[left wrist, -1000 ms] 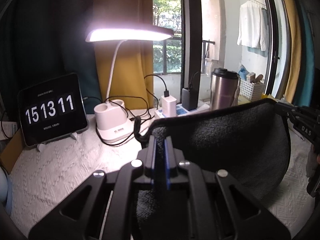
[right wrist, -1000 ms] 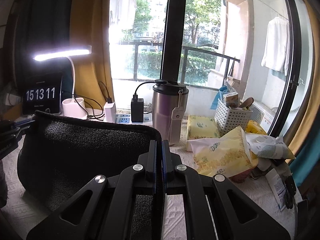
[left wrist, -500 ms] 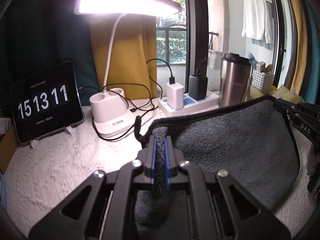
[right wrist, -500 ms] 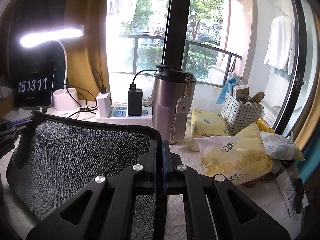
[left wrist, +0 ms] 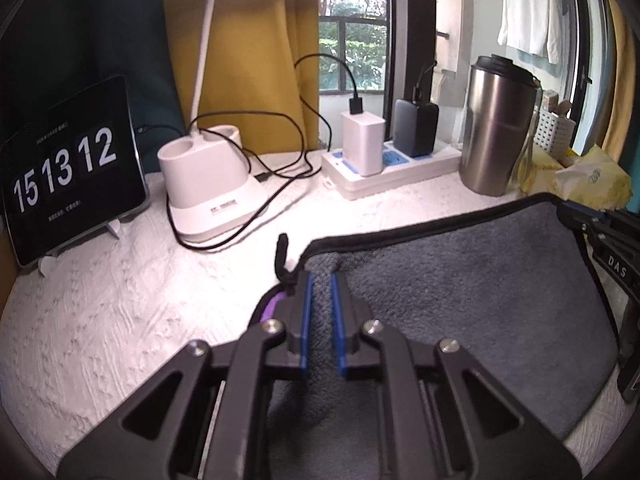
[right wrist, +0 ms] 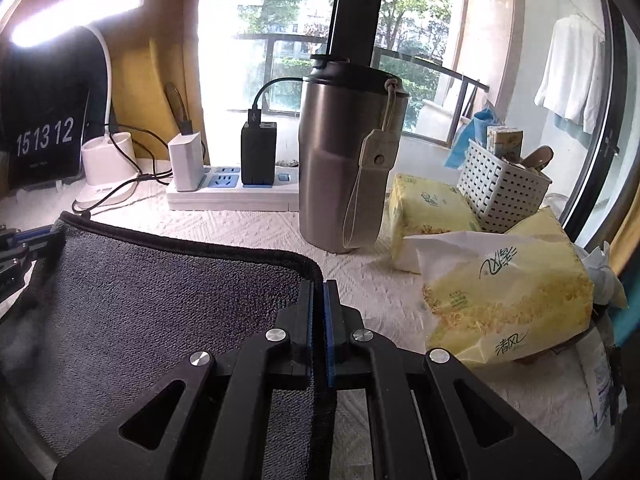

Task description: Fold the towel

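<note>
A dark grey towel (left wrist: 472, 292) with a black hem is stretched between my two grippers, low over the white textured tablecloth (left wrist: 120, 300). My left gripper (left wrist: 320, 280) is shut on the towel's left corner, with the cloth bunched between its blue pads. My right gripper (right wrist: 319, 286) is shut on the towel's (right wrist: 160, 300) right corner at the hem. Each gripper shows at the edge of the other's view: the right one (left wrist: 612, 256) and the left one (right wrist: 20, 244).
At the back stand a tablet clock (left wrist: 68, 168), a white lamp base (left wrist: 208, 184) with cables, a power strip (left wrist: 388, 168) with chargers and a steel tumbler (right wrist: 348, 156). Yellow tissue packs (right wrist: 504, 292) and a white basket (right wrist: 500, 188) lie right.
Both grippers have moved forward and down with the towel, which now hangs lower and closer to the table. The clock went from 15:13:11 to 15:13:12.
</note>
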Available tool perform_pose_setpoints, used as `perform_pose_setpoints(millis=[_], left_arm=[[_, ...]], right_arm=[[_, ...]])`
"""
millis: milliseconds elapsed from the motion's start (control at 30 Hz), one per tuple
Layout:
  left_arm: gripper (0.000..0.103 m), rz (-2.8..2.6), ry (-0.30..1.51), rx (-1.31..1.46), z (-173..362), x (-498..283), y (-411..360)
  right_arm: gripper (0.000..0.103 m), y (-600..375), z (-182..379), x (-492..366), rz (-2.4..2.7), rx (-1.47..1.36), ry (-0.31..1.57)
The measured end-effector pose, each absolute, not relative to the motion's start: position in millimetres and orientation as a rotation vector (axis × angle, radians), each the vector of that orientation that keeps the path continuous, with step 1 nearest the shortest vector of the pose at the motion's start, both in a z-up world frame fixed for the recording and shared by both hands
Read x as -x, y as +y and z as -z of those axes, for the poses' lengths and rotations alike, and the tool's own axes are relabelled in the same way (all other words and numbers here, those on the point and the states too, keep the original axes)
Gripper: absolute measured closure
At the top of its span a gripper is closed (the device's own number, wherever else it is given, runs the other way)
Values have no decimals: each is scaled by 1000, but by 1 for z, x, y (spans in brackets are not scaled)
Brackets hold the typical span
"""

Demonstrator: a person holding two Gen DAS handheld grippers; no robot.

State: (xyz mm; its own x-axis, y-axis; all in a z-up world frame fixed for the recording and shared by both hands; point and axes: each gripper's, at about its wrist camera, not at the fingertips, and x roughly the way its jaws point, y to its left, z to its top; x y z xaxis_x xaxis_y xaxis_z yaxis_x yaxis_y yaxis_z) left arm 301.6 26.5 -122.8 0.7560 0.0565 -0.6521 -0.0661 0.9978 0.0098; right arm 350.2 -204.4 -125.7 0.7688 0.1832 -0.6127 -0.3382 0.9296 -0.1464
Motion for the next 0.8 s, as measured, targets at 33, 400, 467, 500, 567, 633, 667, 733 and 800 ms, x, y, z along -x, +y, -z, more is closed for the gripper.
perform_pose_setpoints(millis=[33, 400, 467, 500, 567, 633, 667, 733, 800], left_arm=[[90, -77, 724, 19, 125, -304, 28], [54, -136, 739, 87, 125, -304, 43], [52, -157, 734, 99, 123, -302, 48], [52, -166, 734, 102, 122, -301, 50], [51, -185, 739, 100, 123, -301, 54], [51, -198, 758, 97, 127, -302, 57], [51, -206, 771, 94, 129, -303, 58], [51, -214, 808, 96, 137, -307, 61], [51, -213, 833, 110, 141, -309, 63]], right_arm=[[98, -204, 127, -352, -282, 260, 644], [98, -197, 141, -366, -252, 293, 745], [98, -197, 143, -370, -247, 296, 769], [98, -197, 145, -371, -244, 298, 778], [98, -197, 147, -373, -238, 300, 790], [97, -197, 149, -375, -231, 300, 802], [97, -198, 149, -375, -228, 298, 806], [96, -198, 150, -377, -228, 294, 813], [93, -198, 150, -377, -222, 296, 813]])
